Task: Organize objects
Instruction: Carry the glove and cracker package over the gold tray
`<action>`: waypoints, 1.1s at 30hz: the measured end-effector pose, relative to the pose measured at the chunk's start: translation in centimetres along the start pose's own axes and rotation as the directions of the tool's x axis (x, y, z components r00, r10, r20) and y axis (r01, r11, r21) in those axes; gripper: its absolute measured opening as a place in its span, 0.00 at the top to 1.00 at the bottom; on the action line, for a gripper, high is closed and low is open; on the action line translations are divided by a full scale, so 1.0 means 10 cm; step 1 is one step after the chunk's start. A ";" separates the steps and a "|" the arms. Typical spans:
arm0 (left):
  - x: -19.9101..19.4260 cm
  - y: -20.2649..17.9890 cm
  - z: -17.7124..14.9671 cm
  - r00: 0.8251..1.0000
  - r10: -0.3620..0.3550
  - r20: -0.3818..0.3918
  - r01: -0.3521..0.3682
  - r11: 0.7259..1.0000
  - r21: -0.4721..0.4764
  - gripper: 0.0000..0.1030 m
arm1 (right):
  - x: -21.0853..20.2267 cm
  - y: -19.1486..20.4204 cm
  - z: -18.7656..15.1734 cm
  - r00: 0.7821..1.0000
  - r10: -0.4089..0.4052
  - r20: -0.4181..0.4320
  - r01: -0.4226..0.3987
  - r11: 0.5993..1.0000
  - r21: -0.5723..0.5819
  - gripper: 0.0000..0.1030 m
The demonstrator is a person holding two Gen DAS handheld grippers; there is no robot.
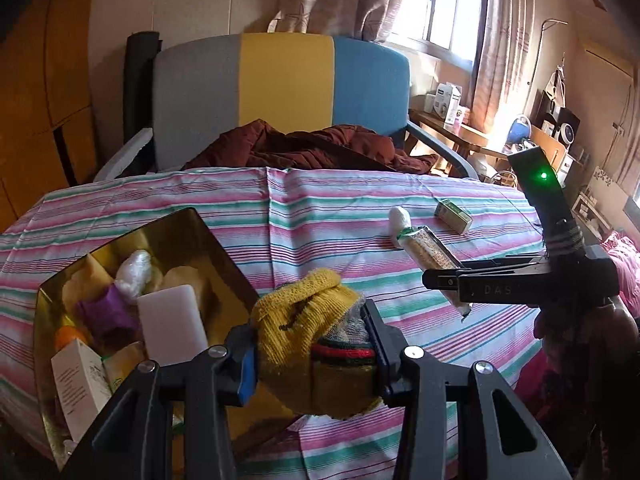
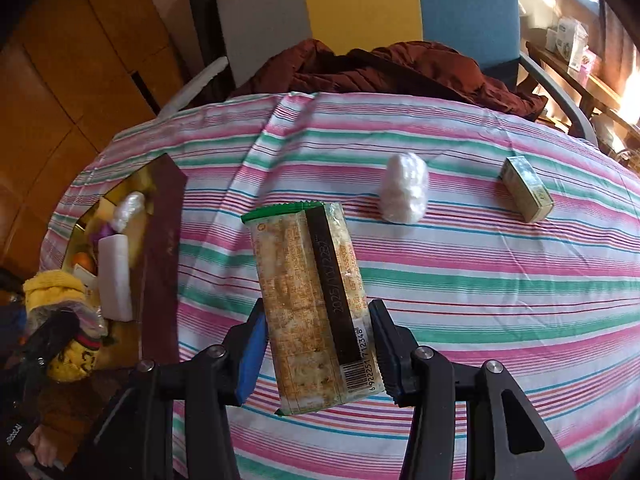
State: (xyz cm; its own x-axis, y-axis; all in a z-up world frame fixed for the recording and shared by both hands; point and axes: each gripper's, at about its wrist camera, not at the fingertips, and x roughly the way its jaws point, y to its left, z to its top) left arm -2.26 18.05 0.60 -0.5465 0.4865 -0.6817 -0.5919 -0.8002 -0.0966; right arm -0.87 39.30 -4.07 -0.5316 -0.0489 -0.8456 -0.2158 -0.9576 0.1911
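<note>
Tongs grip one item each: left tongs (image 1: 310, 354) a yellow knit bundle (image 1: 304, 320), right tongs (image 2: 318, 354) a cracker packet (image 2: 308, 304).

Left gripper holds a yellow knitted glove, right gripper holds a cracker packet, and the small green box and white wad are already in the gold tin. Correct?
Not quite. The small green box and white wad lie on the striped cloth, outside the gold tin, as the right wrist view shows. The left gripper does hold the yellow glove, the right gripper the cracker packet.
</note>
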 end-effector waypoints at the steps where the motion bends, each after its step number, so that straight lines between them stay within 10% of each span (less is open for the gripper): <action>1: -0.03 0.04 -0.01 1.000 0.008 0.003 -0.008 1.000 -0.008 0.57 | -0.01 0.07 0.00 1.000 0.014 0.007 -0.014 1.000 -0.007 0.52; 18: -0.27 0.77 -0.28 0.999 0.039 -0.003 -0.039 0.984 -0.173 0.57 | -0.08 1.19 -0.07 0.986 0.167 0.006 -0.164 0.973 -0.162 0.52; 33: -0.65 1.85 -0.54 0.996 0.081 0.025 -0.062 0.897 -0.437 0.57 | 0.20 1.70 0.04 0.979 0.198 -0.042 -0.202 0.957 -0.210 0.52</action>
State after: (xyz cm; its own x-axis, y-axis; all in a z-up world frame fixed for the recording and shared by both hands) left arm -6.43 -1.77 -0.70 -0.6072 0.4291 -0.6687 -0.2384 -0.9012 -0.3619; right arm -5.90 23.01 -2.30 -0.5288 -0.2492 -0.8113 0.0726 -0.9657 0.2493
